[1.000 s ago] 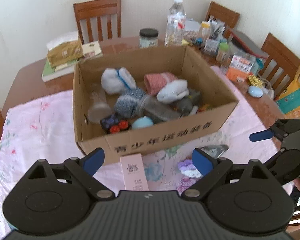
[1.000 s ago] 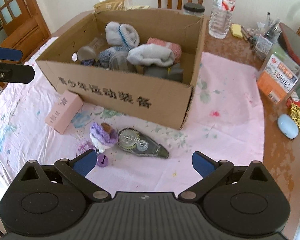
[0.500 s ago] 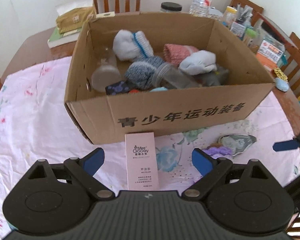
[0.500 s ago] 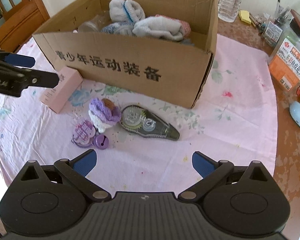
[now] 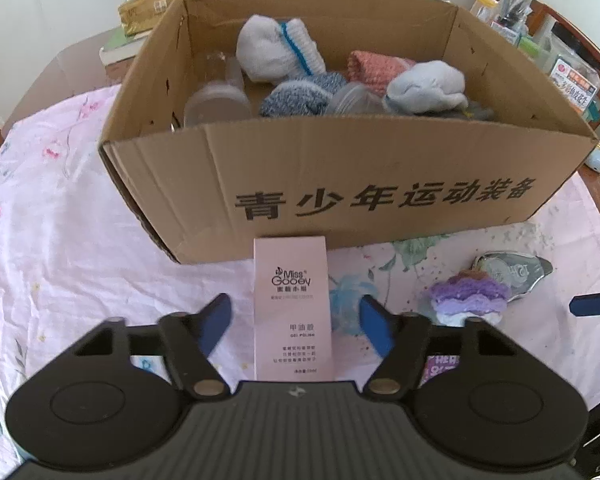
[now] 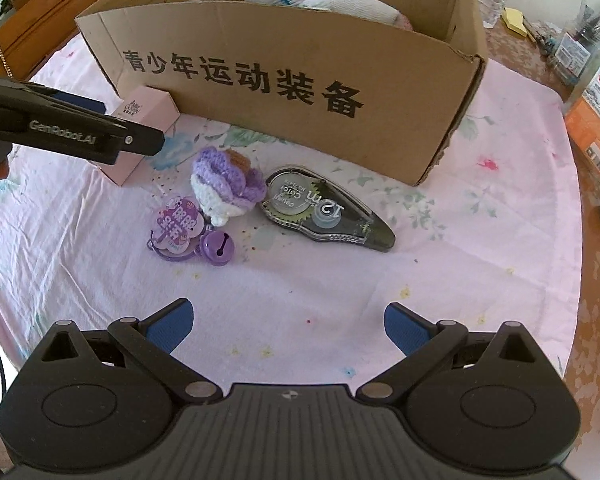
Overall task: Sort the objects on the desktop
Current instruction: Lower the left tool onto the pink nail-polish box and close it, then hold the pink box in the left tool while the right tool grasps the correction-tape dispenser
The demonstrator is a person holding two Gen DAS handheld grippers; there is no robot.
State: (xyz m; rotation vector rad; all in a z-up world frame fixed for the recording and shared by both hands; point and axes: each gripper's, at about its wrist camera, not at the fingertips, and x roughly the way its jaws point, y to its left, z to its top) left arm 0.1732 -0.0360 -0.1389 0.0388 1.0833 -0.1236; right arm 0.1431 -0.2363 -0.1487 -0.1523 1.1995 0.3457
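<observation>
The box (image 5: 340, 184) stands mid-counter, already part filled. Just before it lies the pink carton (image 5: 293, 312), between the left gripper's (image 5: 294, 322) spread fingers, untouched. Best close squarely on its long sides. The right gripper (image 6: 286, 326) hovers spread, empty.

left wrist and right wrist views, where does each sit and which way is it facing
Left wrist: on the left gripper, low over the tablecloth, facing the cardboard box; its open fingers straddle the pink box.
Right wrist: on the right gripper, open, facing the tape dispenser and purple yarn toy; the left gripper shows at its left edge.
Shared: cardboard box, pink box, yarn toy, tape dispenser.
</observation>
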